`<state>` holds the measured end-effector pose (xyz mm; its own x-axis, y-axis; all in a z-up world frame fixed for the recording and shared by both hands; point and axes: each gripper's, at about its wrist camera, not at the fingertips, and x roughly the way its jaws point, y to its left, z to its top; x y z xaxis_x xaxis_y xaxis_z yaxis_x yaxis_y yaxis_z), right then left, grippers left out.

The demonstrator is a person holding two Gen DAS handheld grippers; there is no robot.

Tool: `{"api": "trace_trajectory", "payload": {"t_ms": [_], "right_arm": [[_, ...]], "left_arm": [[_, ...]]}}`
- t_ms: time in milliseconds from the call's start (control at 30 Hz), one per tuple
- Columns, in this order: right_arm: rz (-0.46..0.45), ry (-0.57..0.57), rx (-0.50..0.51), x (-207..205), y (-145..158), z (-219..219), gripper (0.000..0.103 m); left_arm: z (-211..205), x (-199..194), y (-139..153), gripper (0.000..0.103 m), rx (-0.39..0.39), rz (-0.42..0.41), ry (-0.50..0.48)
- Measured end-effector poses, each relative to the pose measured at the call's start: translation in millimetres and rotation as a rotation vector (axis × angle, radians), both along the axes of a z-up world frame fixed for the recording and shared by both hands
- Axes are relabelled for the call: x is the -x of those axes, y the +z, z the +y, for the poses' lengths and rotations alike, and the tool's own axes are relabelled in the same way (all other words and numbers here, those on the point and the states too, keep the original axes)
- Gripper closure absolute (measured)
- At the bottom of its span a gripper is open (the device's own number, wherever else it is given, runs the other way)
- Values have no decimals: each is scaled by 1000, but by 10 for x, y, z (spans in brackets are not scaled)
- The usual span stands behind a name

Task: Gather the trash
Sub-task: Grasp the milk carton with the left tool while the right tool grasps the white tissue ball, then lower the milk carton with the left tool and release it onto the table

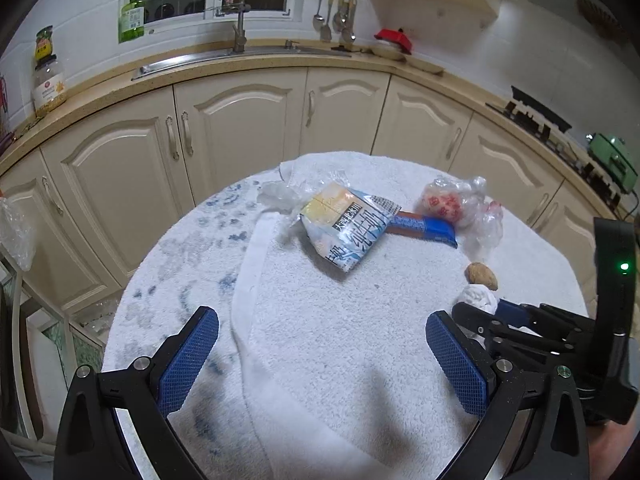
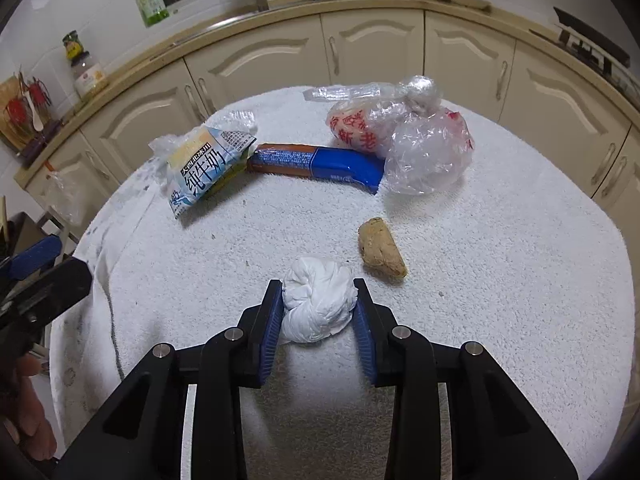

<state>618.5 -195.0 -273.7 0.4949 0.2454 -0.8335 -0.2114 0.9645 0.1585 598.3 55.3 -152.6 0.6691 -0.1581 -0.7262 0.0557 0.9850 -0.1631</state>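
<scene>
On a round table covered by a white towel (image 1: 340, 360) lies trash. My right gripper (image 2: 318, 286) is shut on a crumpled white tissue ball (image 2: 318, 308), pads pressing both its sides; the ball rests on the towel. Just beyond it lies a brown lump (image 2: 382, 248). Farther back are a flattened milk carton (image 2: 206, 168), a blue wrapper (image 2: 320, 162) and a knotted clear plastic bag (image 2: 408, 136). My left gripper (image 1: 322, 316) hangs open over bare towel, short of the carton (image 1: 346, 226). At the right of the left wrist view, the right gripper (image 1: 486, 310) holds the tissue (image 1: 478, 296).
Cream kitchen cabinets (image 1: 240, 120) curve behind the table, topped by a counter with a sink and tap (image 1: 240, 32), jars (image 1: 48, 84) and a gas hob (image 1: 540, 120). A thin clear plastic scrap (image 1: 280, 196) lies beside the carton. A folded towel ridge (image 1: 248, 280) crosses the table.
</scene>
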Motion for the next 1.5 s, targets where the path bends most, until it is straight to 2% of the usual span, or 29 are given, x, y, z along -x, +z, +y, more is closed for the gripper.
{"api": "trace_trajectory", "payload": {"t_ms": [333, 567, 800, 867, 933, 967, 1200, 1500], "right_arm": [[-66, 20, -51, -131, 327, -80, 69], [-63, 18, -59, -301, 266, -126, 69], [-49, 14, -74, -389, 196, -168, 69], [-48, 10, -75, -398, 193, -184, 69], [-48, 7, -74, -397, 196, -197, 69], [-48, 6, -75, -390, 197, -203, 69], [-45, -2, -72, -322, 207, -223, 69], [-48, -10, -67, -70, 303, -239, 69]], "left_arm": [[-231, -674, -146, 1, -58, 10, -13], [-393, -1177, -335, 1, -125, 36, -37], [-635, -1726, -686, 1, -216, 85, -66], [-646, -1843, -756, 5, -199, 95, -82], [-587, -1902, -803, 34, -126, 103, -99], [-551, -1929, -846, 36, -90, 118, -109], [-326, -1823, -947, 39, 6, 99, -107], [-138, -1455, -872, 39, 53, 84, -108]]}}
